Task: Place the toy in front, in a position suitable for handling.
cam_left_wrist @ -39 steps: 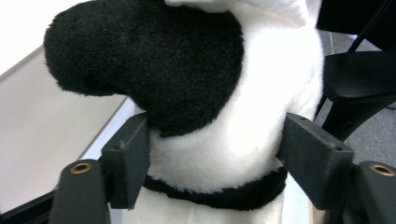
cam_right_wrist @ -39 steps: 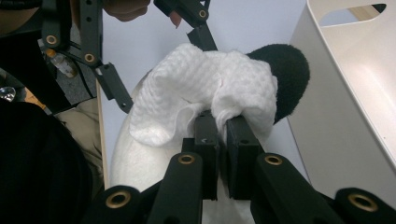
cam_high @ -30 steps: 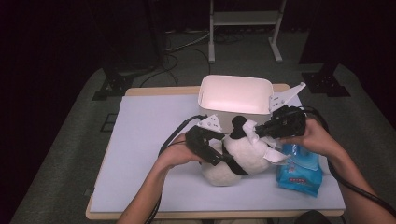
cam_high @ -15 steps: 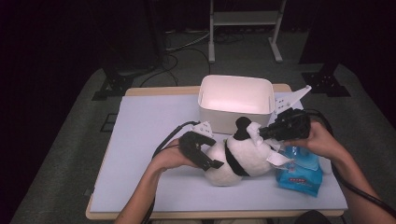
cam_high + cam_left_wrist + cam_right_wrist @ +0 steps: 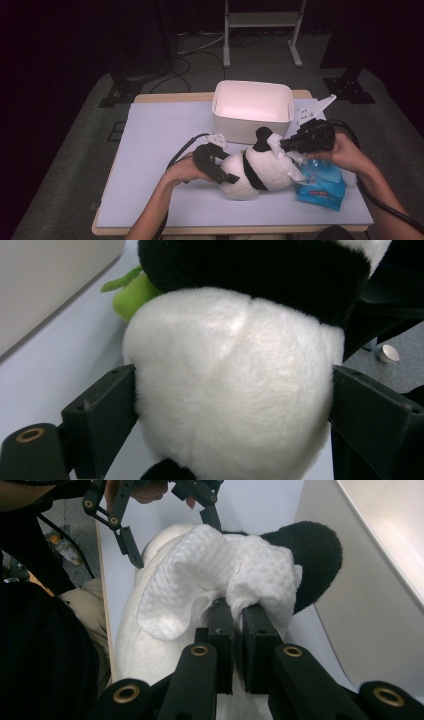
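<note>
A plush panda point(image 5: 260, 170) lies on its side on the pale mat point(image 5: 160, 140). My left gripper point(image 5: 227, 162) straddles its round white rear point(image 5: 235, 390). Its jaws have just been opening and stand wide, with fur brushing both and no visible squeeze. My right gripper point(image 5: 239, 612) is shut on a crumpled white wipe point(image 5: 200, 575) and holds it against the panda's head beside a black ear point(image 5: 315, 555). The same gripper point(image 5: 285, 145) sits to the right of the panda's head. The left gripper point(image 5: 167, 530) appears farther off in the right gripper view.
A white bin point(image 5: 250, 130) stands just behind the panda, its wall point(image 5: 360, 580) close to my right gripper. A blue wipe packet point(image 5: 320, 185) lies under the right hand. A green plush piece point(image 5: 132, 300) pokes out beside the panda. Cables trail from both grippers.
My left gripper has come down over the panda's rear and its jaws have spread wider. The right gripper with the wipe has barely shifted.
</note>
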### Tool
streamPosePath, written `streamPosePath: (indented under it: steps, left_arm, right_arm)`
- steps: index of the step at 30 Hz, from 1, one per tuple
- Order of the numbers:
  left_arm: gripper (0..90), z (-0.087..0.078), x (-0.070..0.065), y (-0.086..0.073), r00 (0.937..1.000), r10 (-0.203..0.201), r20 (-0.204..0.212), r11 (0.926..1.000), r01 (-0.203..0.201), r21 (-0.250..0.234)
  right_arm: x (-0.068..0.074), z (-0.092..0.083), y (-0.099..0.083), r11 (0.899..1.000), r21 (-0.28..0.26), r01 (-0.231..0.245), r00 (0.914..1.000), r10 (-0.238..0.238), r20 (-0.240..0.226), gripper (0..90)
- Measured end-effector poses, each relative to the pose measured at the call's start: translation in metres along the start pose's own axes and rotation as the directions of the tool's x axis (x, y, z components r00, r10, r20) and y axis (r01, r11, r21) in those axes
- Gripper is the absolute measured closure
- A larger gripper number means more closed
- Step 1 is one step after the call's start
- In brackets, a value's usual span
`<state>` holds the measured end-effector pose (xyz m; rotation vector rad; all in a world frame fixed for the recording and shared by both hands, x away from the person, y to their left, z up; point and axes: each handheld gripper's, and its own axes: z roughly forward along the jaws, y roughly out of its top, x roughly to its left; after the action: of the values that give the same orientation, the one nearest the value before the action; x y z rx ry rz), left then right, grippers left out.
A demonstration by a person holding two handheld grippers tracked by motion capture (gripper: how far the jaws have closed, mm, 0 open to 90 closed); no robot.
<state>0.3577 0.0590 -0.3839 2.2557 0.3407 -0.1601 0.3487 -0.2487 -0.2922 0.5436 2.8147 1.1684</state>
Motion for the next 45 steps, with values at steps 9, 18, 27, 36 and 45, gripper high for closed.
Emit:
streamPosePath:
  steps: [9,18,27,36,45]
  left_arm:
    - [32.5,-0.008,-0.006,0.005,0.9985,0.025,-0.048,0.9997,-0.025,-0.008]
    - [34.6,-0.037,-0.011,0.011,0.9780,0.069,-0.197,0.9962,-0.057,0.067]
    - [36.0,-0.054,-0.012,0.007,0.9600,0.095,-0.263,0.9901,-0.064,0.125]
    - [34.8,-0.054,-0.015,0.005,0.9593,0.107,-0.261,0.9889,-0.075,0.128]
    - [28.8,-0.055,-0.013,0.001,0.9659,0.090,-0.243,0.9929,-0.068,0.098]
  right_arm:
    - [-0.003,-0.001,-0.004,0.999,-0.035,-0.016,0.9999,0.016,0.003,84.1]
    - [-0.010,0.018,-0.007,0.998,-0.038,-0.043,0.9988,0.044,0.020,84.2]
    - [-0.016,0.048,0.009,0.999,-0.024,-0.047,0.9984,0.046,-0.031,84.1]
    - [-0.005,0.066,0.041,1.000,0.002,0.028,0.9983,-0.028,-0.052,84.0]
    - [0.002,0.080,0.052,0.997,0.049,0.066,0.9961,-0.063,-0.062,83.9]
